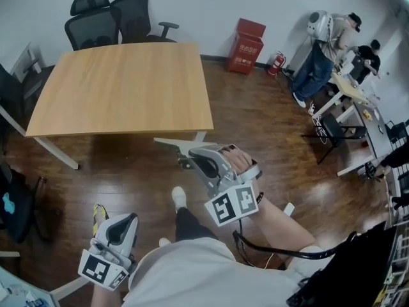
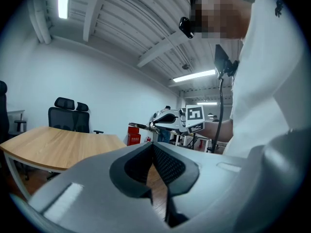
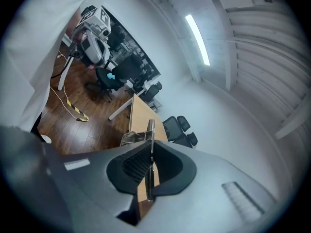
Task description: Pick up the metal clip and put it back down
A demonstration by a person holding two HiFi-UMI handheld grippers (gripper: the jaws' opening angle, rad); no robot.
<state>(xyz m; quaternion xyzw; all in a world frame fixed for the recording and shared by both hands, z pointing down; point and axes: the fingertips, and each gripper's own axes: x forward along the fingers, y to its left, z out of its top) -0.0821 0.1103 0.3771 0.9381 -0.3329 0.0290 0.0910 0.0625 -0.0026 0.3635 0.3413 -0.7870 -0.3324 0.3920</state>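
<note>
Right gripper (image 3: 149,152) clamped shut on the thin metal clip (image 3: 151,130), which was held in the air just off the near edge of the wooden table (image 1: 121,88). The lift appeared done. Left gripper (image 2: 152,148) hung low, jaws together and empty. The next move probably called for lowering the clip flat onto the tabletop before release.

We see the right gripper (image 3: 150,148) clamped on the metal clip (image 3: 151,127), whose thin end sticks out toward the wooden table (image 3: 139,115).

The metal clip (image 1: 174,143) is silver, the table (image 1: 121,88) tan
</note>
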